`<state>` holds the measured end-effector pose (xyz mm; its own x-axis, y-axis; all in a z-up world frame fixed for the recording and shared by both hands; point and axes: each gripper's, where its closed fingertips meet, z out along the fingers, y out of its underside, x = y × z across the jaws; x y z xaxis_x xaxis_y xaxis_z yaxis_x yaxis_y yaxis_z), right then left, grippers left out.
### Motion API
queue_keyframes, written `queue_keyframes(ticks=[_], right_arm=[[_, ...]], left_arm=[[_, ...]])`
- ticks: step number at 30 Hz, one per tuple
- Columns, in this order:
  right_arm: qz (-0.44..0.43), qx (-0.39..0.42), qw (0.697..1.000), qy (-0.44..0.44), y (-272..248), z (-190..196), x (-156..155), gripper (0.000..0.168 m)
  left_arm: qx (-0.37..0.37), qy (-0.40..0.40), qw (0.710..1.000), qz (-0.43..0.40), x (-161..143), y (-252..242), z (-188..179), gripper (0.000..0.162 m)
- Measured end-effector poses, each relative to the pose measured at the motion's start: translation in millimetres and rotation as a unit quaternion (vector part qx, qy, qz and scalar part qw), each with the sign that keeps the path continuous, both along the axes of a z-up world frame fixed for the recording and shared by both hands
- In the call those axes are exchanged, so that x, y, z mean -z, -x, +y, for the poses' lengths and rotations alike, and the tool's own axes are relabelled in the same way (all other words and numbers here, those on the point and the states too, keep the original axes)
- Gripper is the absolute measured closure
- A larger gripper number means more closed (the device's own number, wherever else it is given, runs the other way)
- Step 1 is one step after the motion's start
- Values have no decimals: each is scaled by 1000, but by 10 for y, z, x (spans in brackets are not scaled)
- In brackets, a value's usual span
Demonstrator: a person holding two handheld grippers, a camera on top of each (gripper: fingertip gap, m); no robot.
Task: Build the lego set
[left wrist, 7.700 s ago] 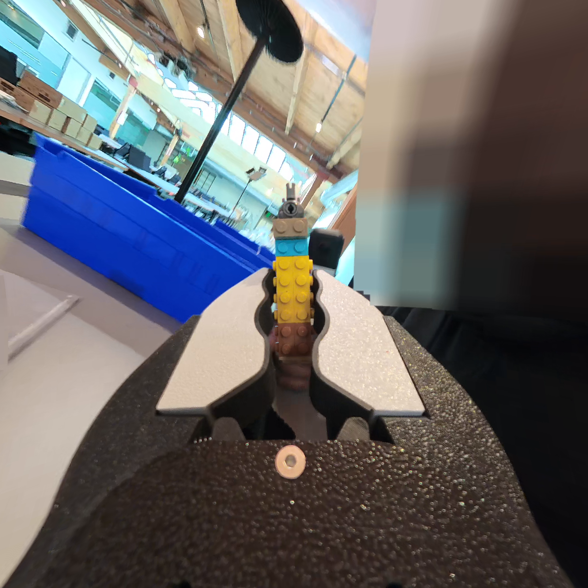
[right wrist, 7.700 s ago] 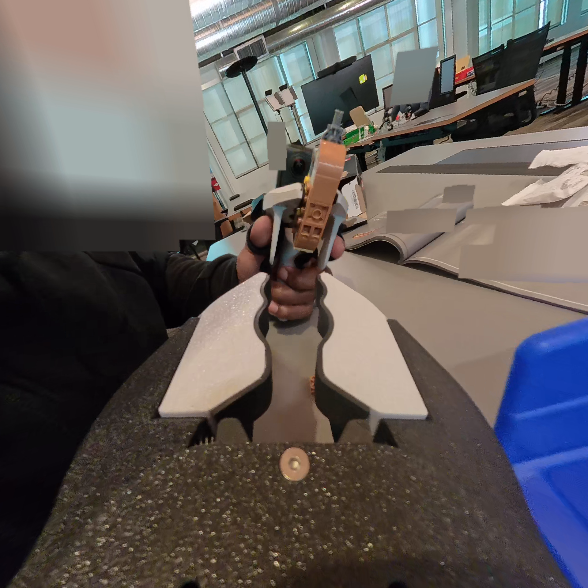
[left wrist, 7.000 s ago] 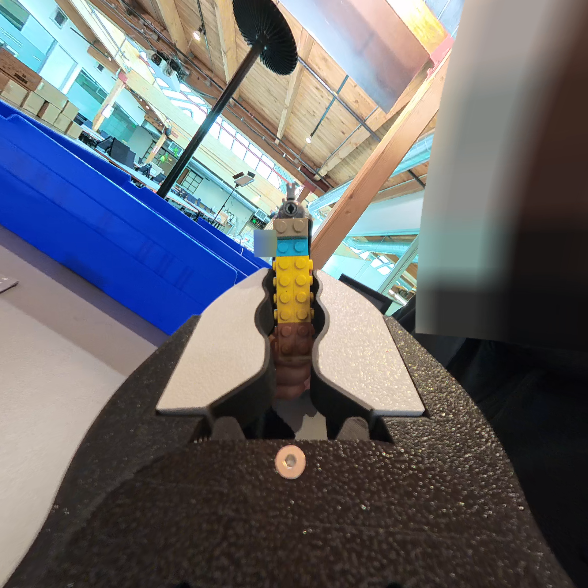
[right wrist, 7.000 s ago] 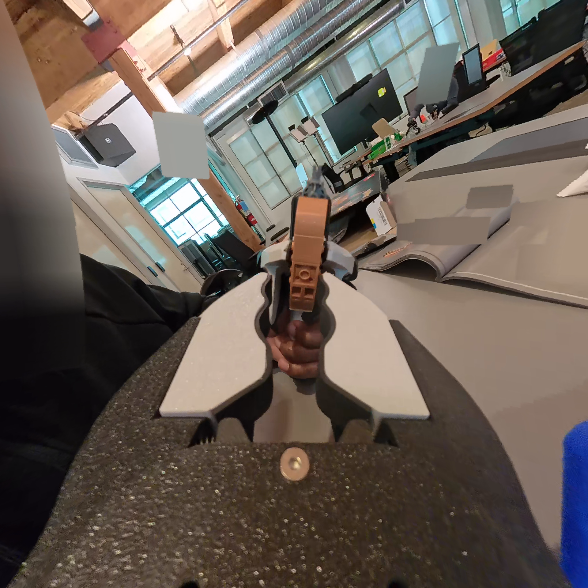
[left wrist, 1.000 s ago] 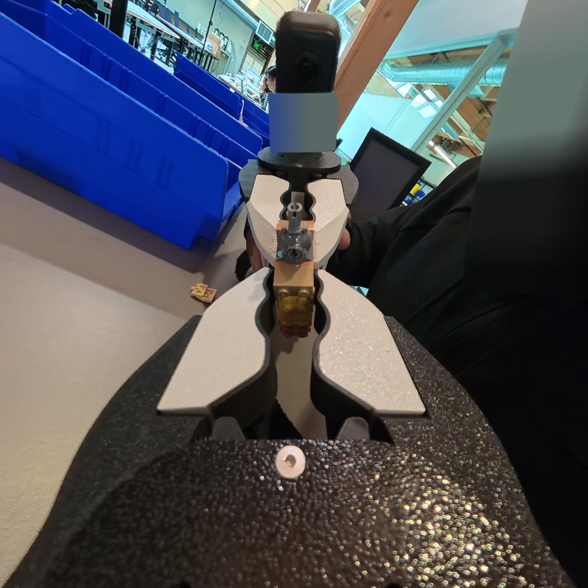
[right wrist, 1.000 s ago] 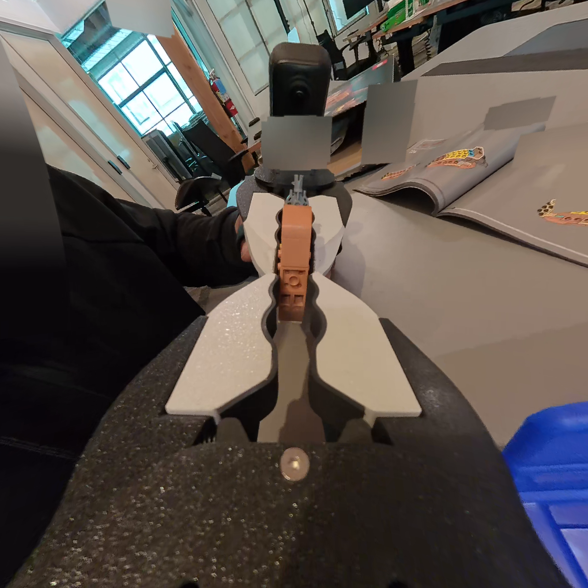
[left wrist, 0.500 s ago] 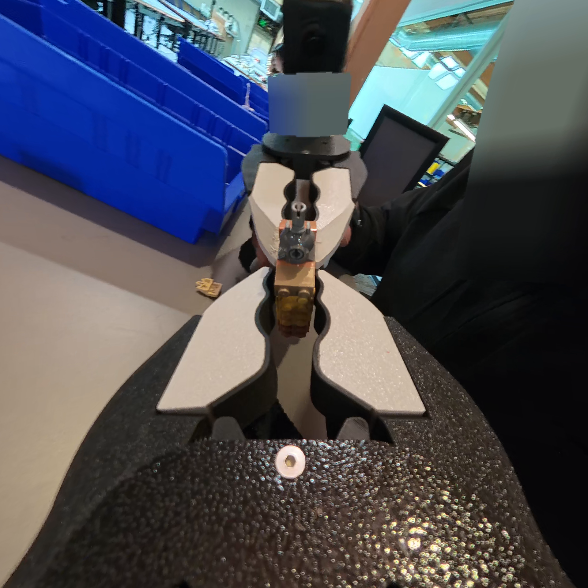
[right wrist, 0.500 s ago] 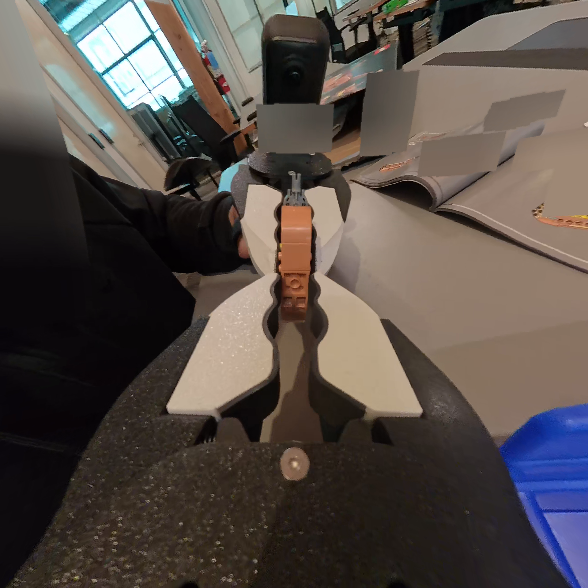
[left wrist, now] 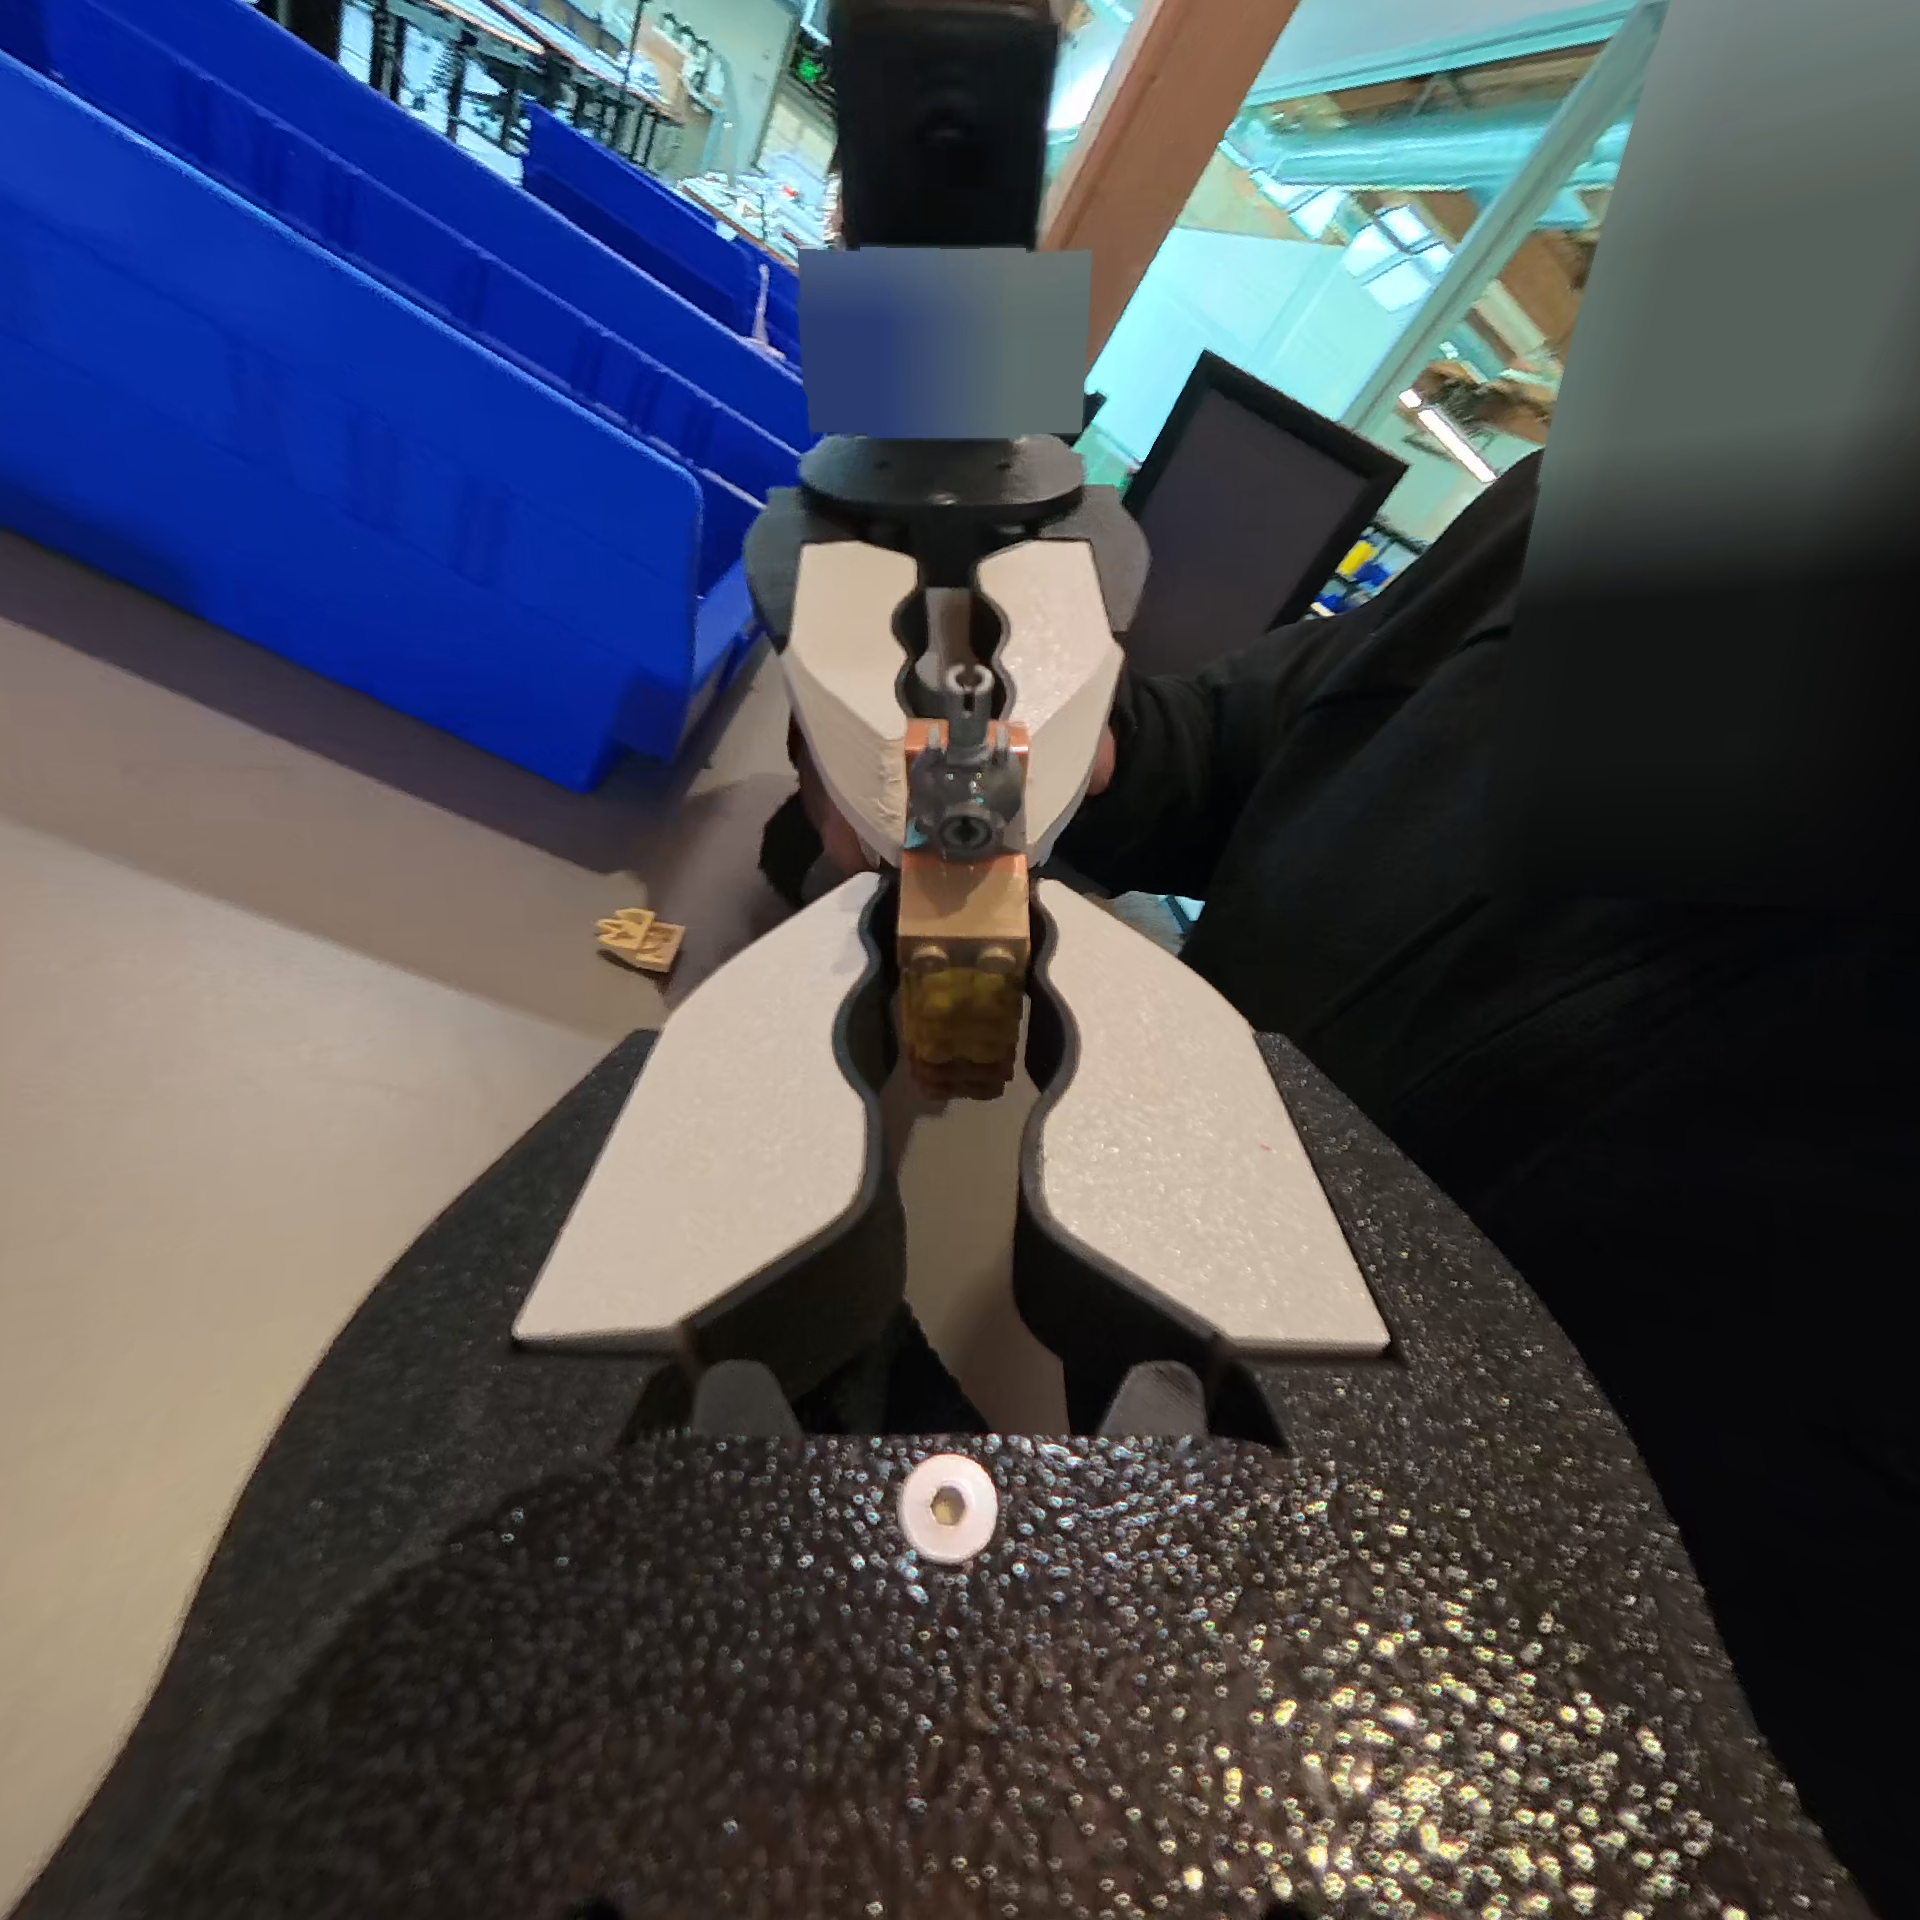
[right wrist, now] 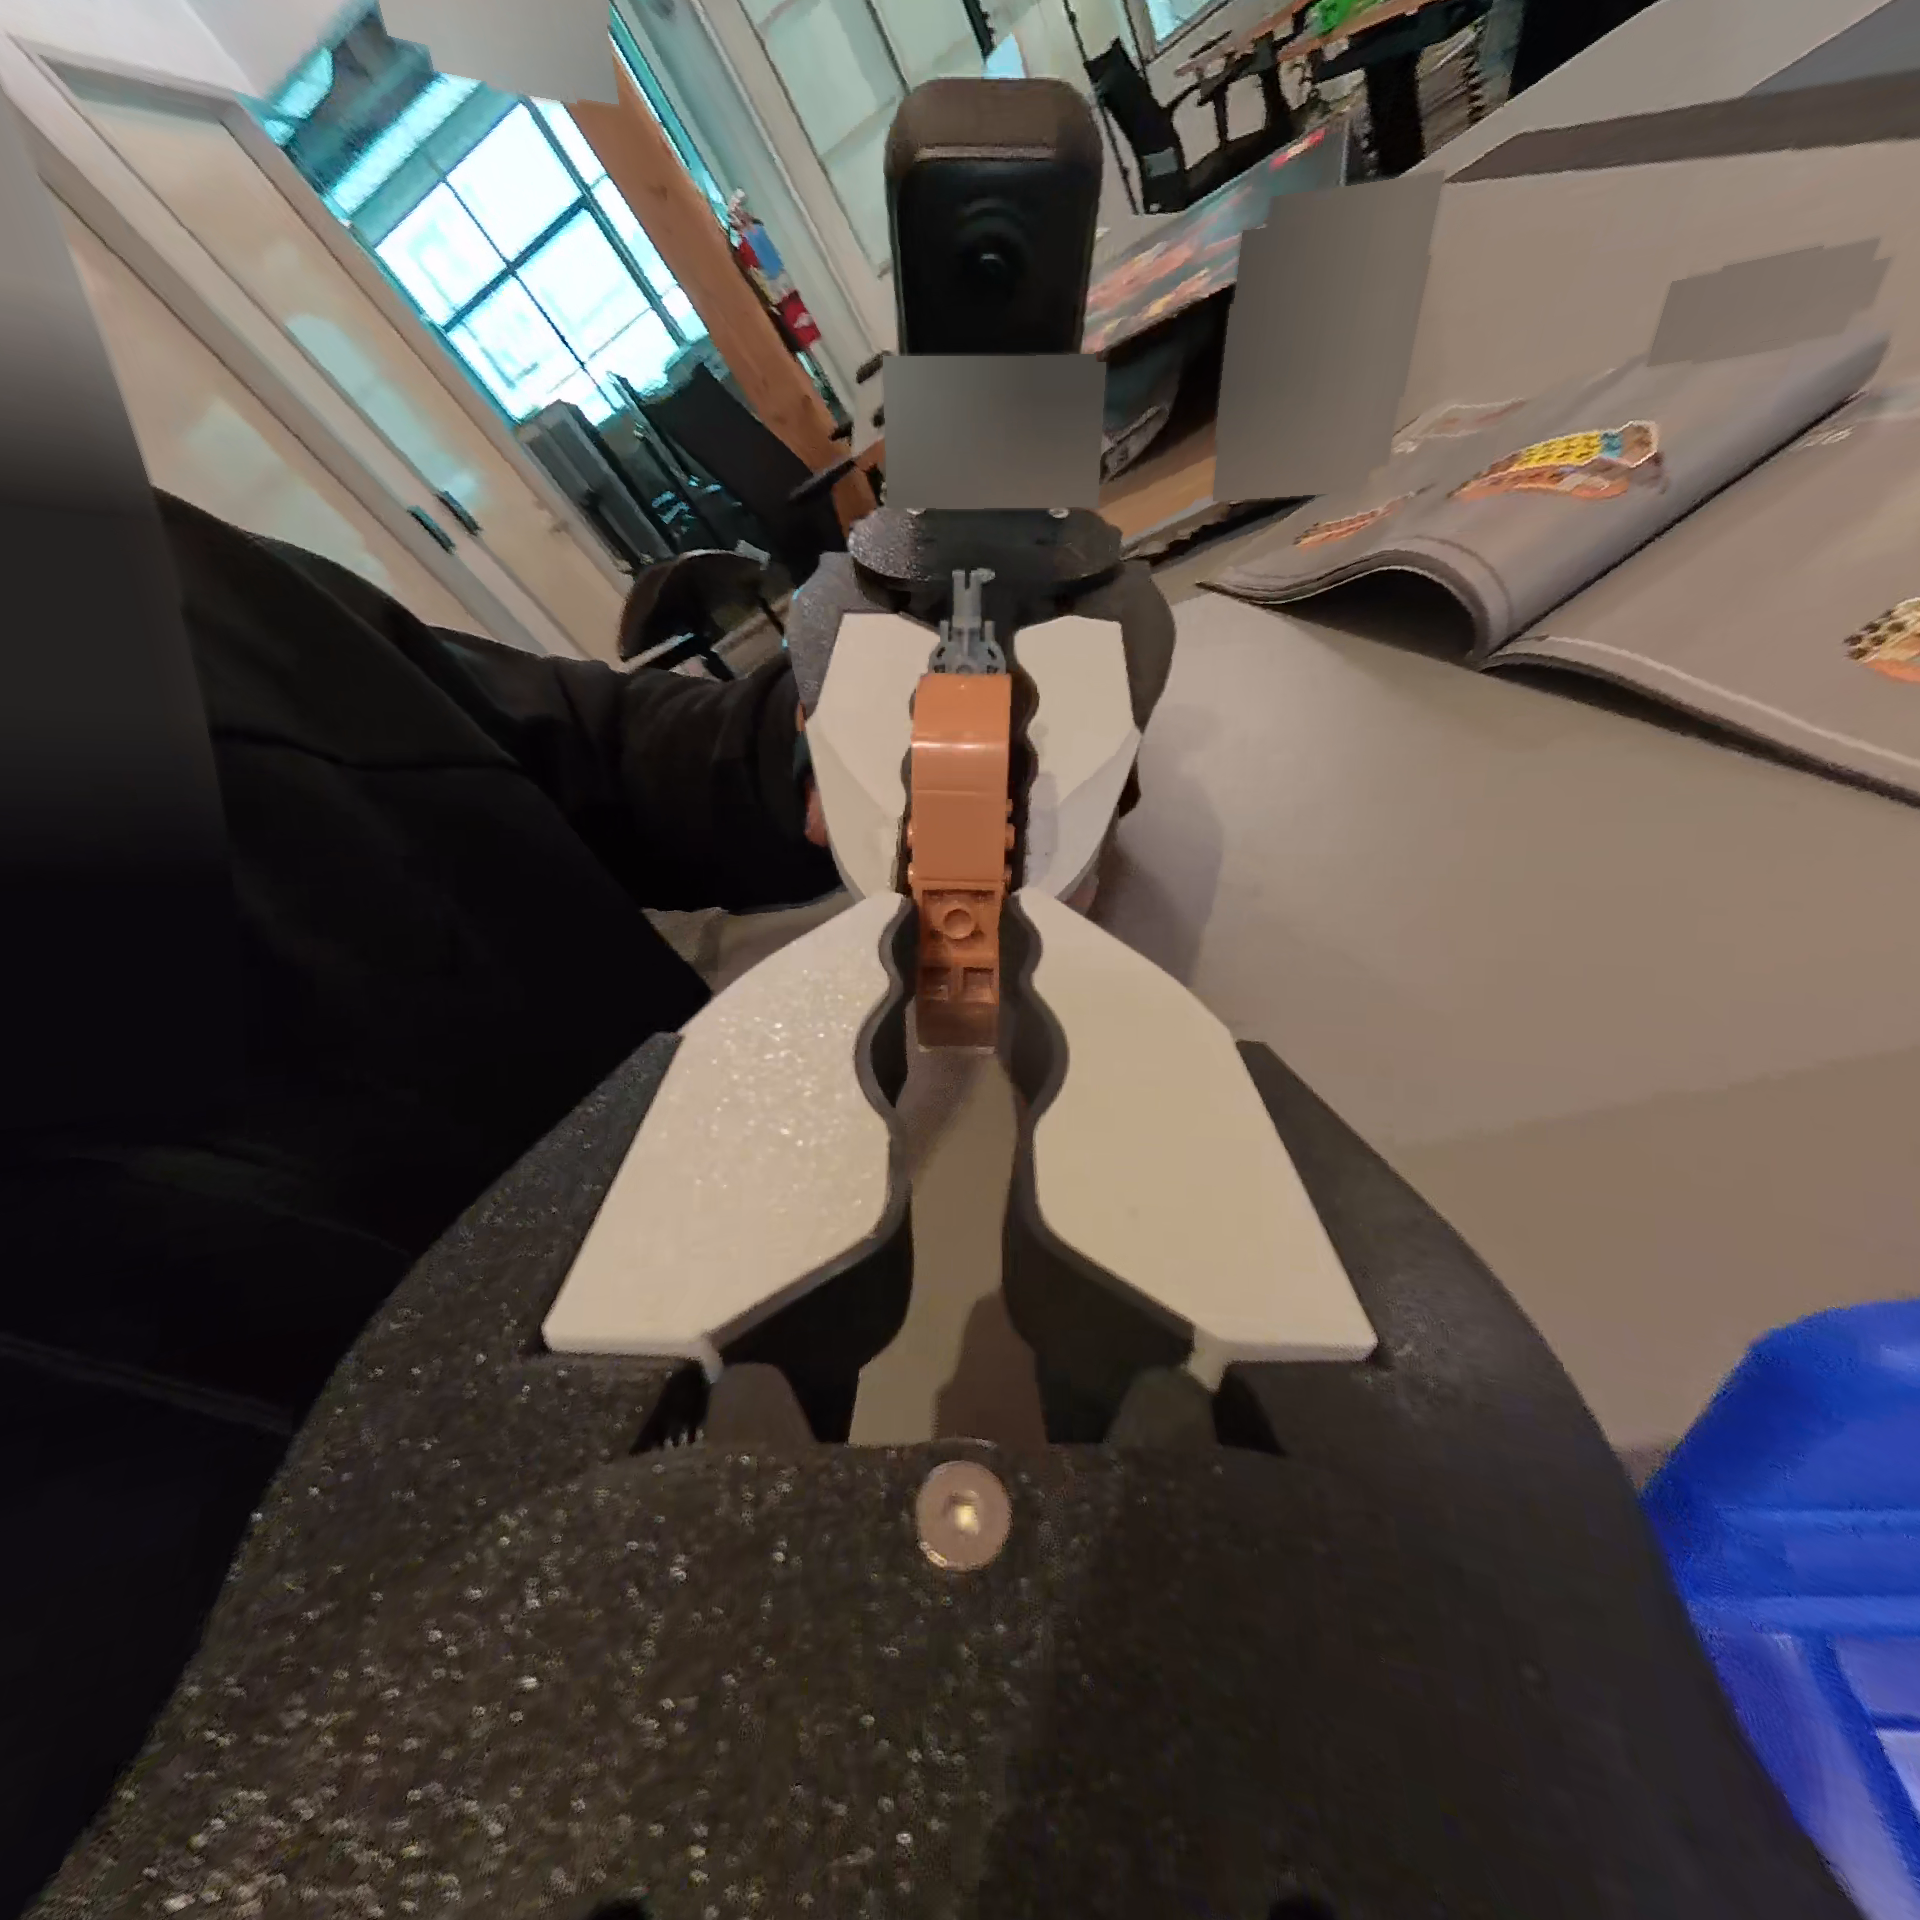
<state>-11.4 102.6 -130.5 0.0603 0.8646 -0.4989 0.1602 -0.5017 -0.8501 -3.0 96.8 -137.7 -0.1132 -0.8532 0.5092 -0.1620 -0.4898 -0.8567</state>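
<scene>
My left gripper (left wrist: 961,940) is shut on a small lego assembly (left wrist: 964,904), a stack of brown, yellow and tan bricks with a grey clip piece (left wrist: 961,810) at its far end. The right gripper (left wrist: 956,675) faces it head-on, its fingers around that far end. In the right wrist view, my right gripper (right wrist: 956,966) is closed on the orange-brown end of the same assembly (right wrist: 956,821). The left gripper (right wrist: 971,727) holds the other end just beyond. Both grippers are held above the grey table (right wrist: 1403,935).
Blue bins (left wrist: 364,436) line the table's far left side. A small tan lego piece (left wrist: 639,935) lies on the table near them. An open instruction booklet (right wrist: 1558,582) lies to the right. A blue bin corner (right wrist: 1787,1558) sits close at lower right. A person's dark sleeve (right wrist: 468,779) is beside the grippers. Both grippers' tips are close together, under 4 cm apart.
The two grippers have drawn slightly closer, head to head. The assembly's end sits deeper between the right fingers. Earlier the left gripper held the assembly up, apart from the right.
</scene>
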Motion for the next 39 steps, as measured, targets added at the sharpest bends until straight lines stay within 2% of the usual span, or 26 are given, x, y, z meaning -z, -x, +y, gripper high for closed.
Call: queue_keyframes(ticks=[5,12,39], right_arm=[[26,-14,999,31,-7,-25,-36,154],[-2,0,1000,-7,-12,-1,1,153],[-55,7,998,-42,-8,6,146,152]], left_arm=[[10,16,1000,-13,-34,-2,-24,142],[-4,8,1000,1,3,-13,3,142],[-23,-65,996,63,151,-25,20,142]])
